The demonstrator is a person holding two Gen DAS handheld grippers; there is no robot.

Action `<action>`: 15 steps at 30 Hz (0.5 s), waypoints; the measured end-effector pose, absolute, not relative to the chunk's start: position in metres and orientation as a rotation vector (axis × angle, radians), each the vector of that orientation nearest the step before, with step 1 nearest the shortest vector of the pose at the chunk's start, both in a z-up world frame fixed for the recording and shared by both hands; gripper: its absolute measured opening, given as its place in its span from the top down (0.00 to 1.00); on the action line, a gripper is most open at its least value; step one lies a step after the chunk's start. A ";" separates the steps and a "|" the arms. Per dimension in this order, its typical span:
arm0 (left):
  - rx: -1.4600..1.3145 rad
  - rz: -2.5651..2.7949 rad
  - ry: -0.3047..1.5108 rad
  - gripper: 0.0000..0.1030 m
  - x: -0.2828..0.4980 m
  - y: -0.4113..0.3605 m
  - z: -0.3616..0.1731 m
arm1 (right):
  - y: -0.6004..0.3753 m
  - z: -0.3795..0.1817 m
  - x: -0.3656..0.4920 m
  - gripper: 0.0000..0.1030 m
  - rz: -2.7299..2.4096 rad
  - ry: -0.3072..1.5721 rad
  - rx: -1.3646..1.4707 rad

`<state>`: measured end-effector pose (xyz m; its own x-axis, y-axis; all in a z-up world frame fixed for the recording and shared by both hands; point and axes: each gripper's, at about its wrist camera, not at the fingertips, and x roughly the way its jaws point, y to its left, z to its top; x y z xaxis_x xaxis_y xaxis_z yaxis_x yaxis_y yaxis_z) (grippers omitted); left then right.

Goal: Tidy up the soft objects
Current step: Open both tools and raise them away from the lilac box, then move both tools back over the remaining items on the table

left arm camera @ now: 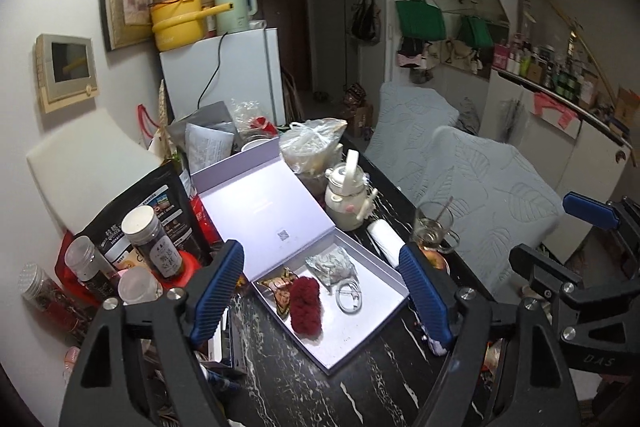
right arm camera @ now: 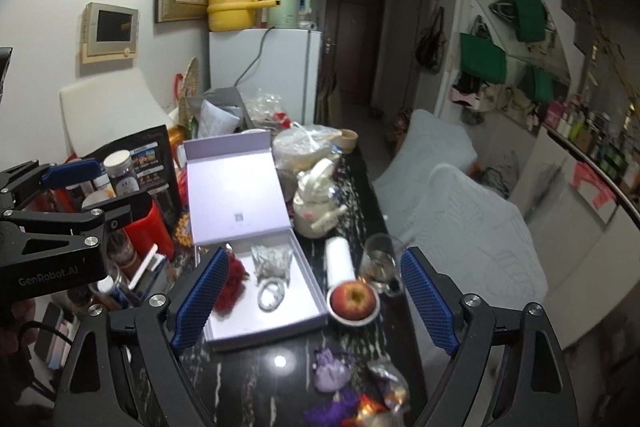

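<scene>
Both claws hang released over the black marble table (right arm camera: 256, 379), between pickups.

The shallow lilac gift box (left arm camera: 394, 277) lies open as the bin, holding a dark-red fluffy scrunchie (left arm camera: 306, 305) and a grey fabric pouch (left arm camera: 332, 263). The lavender drawstring sachet (right arm camera: 330, 373) waits outside under the right claw (right arm camera: 312, 303); the left claw (left arm camera: 320, 297) hovers over the box.

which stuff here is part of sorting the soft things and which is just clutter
Job:
open box
red fluffy piece
grey pouch
purple pouch
left gripper
right gripper

Clutter:
apple
glass mug
cream bottle
jars
</scene>
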<state>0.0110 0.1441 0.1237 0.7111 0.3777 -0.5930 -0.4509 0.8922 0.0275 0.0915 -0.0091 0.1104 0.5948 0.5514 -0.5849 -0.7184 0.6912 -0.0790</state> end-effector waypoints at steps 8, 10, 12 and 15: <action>-0.110 0.324 0.687 0.22 0.001 0.105 0.104 | -0.060 0.092 0.067 0.12 0.671 0.624 -0.288; -0.103 0.290 0.706 0.22 0.000 0.093 0.095 | -0.073 0.086 0.060 0.12 0.642 0.640 -0.280; -0.097 0.253 0.731 0.22 0.001 0.082 0.087 | -0.084 0.080 0.054 0.12 0.618 0.656 -0.272; -0.092 0.199 0.764 0.22 0.002 0.068 0.075 | -0.100 0.071 0.047 0.13 0.579 0.685 -0.264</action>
